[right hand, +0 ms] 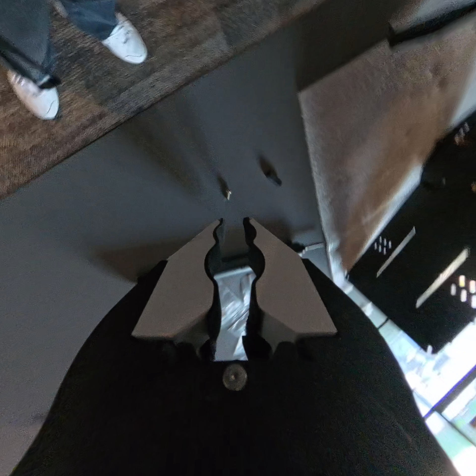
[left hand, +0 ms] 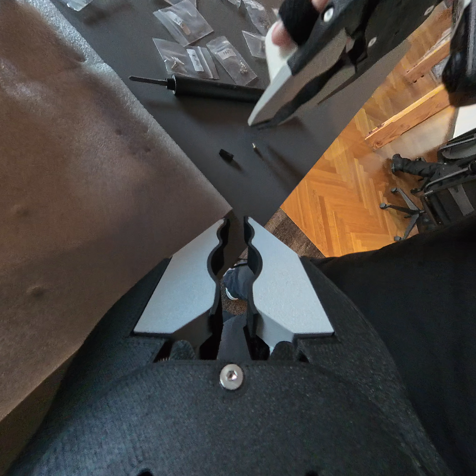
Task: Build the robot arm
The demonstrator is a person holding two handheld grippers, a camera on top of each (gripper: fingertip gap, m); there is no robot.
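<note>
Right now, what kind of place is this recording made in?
Probably an office or workshop: a dark table strewn with small clear parts bags, herringbone wood floor and a wheeled office chair beyond its edge.

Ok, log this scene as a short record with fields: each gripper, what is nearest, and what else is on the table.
left gripper: slightly open, empty, at the dark table corner
right gripper: slightly open, empty, over the table
nearest to right gripper: small metal pin, small black part
beside them: brown padded panel
farther off: black cylindrical tool, clear hardware bags
</note>
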